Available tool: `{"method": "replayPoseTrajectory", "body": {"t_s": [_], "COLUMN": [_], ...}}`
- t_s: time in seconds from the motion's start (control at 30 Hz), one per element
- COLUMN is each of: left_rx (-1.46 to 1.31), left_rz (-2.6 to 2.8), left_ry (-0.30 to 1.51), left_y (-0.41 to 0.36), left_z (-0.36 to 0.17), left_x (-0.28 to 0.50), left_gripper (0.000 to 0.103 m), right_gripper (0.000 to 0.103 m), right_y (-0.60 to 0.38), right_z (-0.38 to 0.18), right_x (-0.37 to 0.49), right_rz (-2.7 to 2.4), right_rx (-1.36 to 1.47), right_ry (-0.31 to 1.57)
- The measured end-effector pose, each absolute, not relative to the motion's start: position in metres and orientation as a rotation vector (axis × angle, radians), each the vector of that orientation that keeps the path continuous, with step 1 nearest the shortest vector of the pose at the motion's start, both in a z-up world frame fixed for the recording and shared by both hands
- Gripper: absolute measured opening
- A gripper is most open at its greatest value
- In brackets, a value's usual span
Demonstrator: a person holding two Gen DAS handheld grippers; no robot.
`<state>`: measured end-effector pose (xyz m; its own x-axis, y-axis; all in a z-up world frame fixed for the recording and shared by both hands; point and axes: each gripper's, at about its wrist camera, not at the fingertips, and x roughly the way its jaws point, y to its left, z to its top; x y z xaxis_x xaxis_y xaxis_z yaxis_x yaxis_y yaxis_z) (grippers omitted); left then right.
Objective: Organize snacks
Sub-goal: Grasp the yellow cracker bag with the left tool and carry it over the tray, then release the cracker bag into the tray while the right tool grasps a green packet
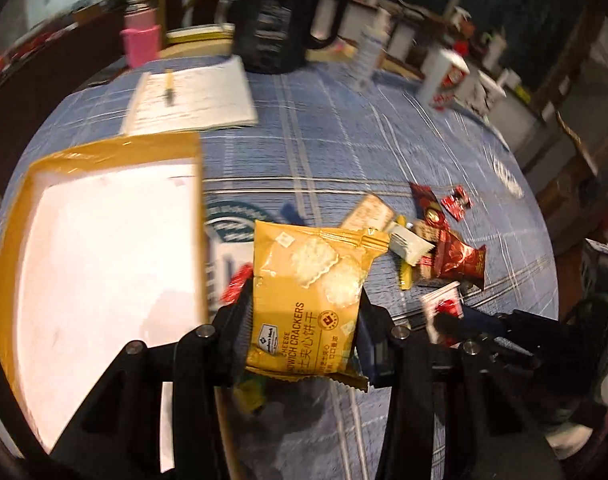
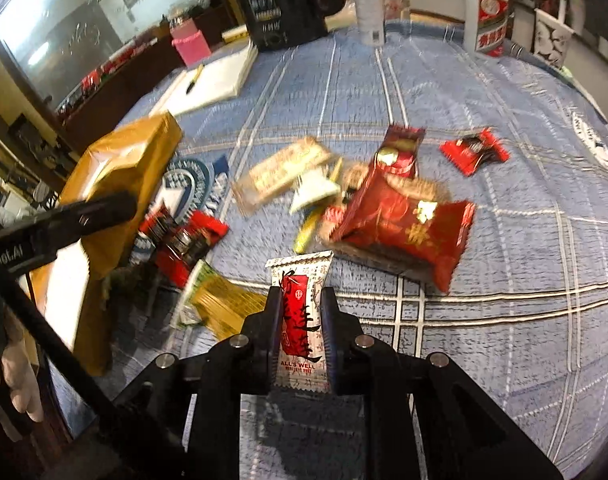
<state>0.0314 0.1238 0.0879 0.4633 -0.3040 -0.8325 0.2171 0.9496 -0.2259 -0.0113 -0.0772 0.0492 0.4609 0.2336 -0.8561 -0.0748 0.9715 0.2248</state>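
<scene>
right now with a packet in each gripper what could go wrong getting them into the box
1. The left gripper pinches the yellow cracker packet by its sides only; the puffy bag could slip out on the way to the gold-rimmed box.
2. The right gripper holds the thin white-and-red sachet, which might twist or slide free.
3. The two grippers sit close together near the box, so they could bump, or sweep the loose snack pile.
</scene>
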Motion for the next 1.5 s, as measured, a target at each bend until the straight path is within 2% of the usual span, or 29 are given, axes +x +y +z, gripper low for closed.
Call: {"method": "replayPoseTrajectory", "body": {"t_s": [0.2,0.37,0.4,0.47,0.73,0.8,0.87,0.97,1.17,1.3,1.43,1.5], "left_rx": [-0.121,-0.089,-0.085,-0.089,-0.143,-0.169,-0.195,-0.224,-0.229,-0.201,-0.170,-0.172], "left_rz": [-0.172,-0.013,0.016,0.051,0.080,0.065,0.055,0.040,-0.009,-0.101,-0.201,-0.255], "left_ry": [1.029,1.052,1.062,1.081,1.133,1.140,1.140,1.126,1.073,1.040,1.043,1.055], "left_y": [0.183,0.238,0.248,0.266,0.305,0.310,0.314,0.317,0.301,0.274,0.242,0.226], "left_z": [0.091,0.079,0.076,0.070,0.051,0.049,0.050,0.057,0.078,0.090,0.093,0.093], "left_x": [0.014,0.005,0.004,0.000,-0.005,-0.005,-0.003,0.000,0.008,0.008,0.009,0.010], "left_gripper": [0.046,0.046,0.046,0.046,0.046,0.048,0.054,0.057,0.059,0.060,0.060,0.061], "right_gripper": [0.017,0.017,0.017,0.010,0.010,0.014,0.014,0.014,0.022,0.034,0.038,0.046], "right_y": [-0.044,0.034,0.048,0.081,0.149,0.154,0.154,0.151,0.090,0.031,0.000,0.001], "right_z": [0.083,0.095,0.093,0.089,0.054,0.048,0.050,0.060,0.085,0.080,0.066,0.059], "right_x": [-0.009,-0.003,-0.001,0.000,-0.002,0.000,0.001,-0.002,-0.006,-0.003,-0.003,-0.005], "right_rz": [0.319,0.520,0.547,0.607,0.635,0.630,0.618,0.620,0.518,0.387,0.331,0.366], "right_rx": [0.226,0.205,0.199,0.180,0.096,0.093,0.090,0.078,0.130,0.132,0.041,-0.029], "right_ry": [1.029,1.050,1.060,1.087,1.174,1.189,1.181,1.144,1.055,1.050,1.088,1.100]}}
